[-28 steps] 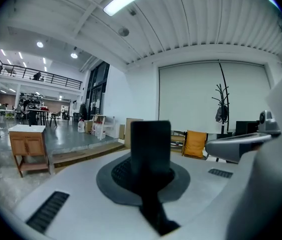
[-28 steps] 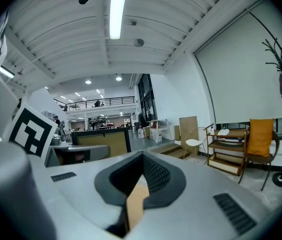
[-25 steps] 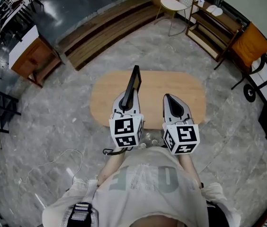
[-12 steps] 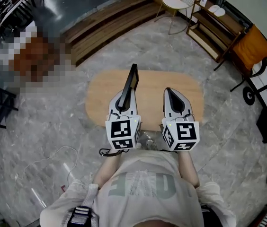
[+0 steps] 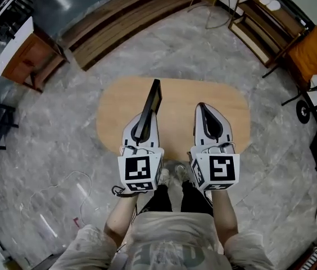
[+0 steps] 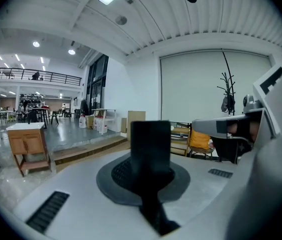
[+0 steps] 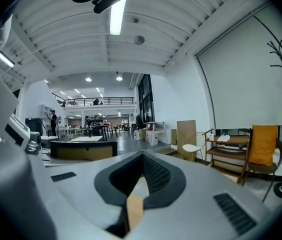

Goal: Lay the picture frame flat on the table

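Picture frame held on edge over an oval wooden table in a big open hall.

The left gripper (image 5: 145, 122) is clamped on the black picture frame (image 5: 150, 106), which stands upright and edge-on above the left part of the pale wood table (image 5: 178, 97); I can't tell whether its lower edge touches the top. The right gripper (image 5: 204, 109) hovers beside it over the table's right part, jaws drawn together on nothing. The table stands on a grey marbled floor (image 5: 51, 145) with a thin white cable (image 5: 63, 187) trailing across it. Behind the table, long wooden steps (image 5: 125, 21) lead up to a darker floor, a brown wooden cabinet (image 5: 26, 55) sits to the left, and low wooden shelves (image 5: 265, 21) and an orange chair (image 5: 310, 52) line the right wall.
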`<state>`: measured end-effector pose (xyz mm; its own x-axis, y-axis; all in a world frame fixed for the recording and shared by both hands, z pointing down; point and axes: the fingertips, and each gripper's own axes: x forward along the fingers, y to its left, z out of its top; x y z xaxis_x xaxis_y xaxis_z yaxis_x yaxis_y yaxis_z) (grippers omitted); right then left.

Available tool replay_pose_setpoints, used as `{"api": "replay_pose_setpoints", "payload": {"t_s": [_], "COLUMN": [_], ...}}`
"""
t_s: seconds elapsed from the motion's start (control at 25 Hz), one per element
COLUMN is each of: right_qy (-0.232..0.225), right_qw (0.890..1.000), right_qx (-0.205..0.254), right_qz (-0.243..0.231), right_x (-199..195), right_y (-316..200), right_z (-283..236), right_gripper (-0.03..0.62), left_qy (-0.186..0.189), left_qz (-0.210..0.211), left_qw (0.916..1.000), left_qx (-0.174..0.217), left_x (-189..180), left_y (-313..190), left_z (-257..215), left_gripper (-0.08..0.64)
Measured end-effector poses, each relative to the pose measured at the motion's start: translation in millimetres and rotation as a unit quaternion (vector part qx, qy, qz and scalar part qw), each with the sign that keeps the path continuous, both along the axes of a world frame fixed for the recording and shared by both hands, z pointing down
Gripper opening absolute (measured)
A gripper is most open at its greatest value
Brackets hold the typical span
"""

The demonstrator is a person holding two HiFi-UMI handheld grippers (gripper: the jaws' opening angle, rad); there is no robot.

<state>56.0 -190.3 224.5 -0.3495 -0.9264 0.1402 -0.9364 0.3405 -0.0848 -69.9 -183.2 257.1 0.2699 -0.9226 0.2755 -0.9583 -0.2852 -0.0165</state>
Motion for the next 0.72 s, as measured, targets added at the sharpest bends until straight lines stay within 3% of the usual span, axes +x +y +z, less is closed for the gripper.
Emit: {"api": "replay_pose_setpoints", "payload": {"t_s": [0.28,0.72], "right_qy": [0.027,0.010], "right_qw": [0.998,0.992], "right_qx": [-0.047,-0.117], "right_qz": [0.010,0.035], "right_x": [4.1,-12.9], "right_y": [-10.8,17.8], "right_z": [88.2,216.3], "right_gripper": [0.006,0.006], "left_qy": [0.030,0.019], "left_qz": [-0.005,-0.008], "left_qw": [0.9985,0.9949], "left_qx": [-0.046,-0.099], "left_x": [0.3,-14.2], "left_y": [-17.4,10.1], "left_z": [92.4,212.3], "left_gripper": [0.020,0.020]}}
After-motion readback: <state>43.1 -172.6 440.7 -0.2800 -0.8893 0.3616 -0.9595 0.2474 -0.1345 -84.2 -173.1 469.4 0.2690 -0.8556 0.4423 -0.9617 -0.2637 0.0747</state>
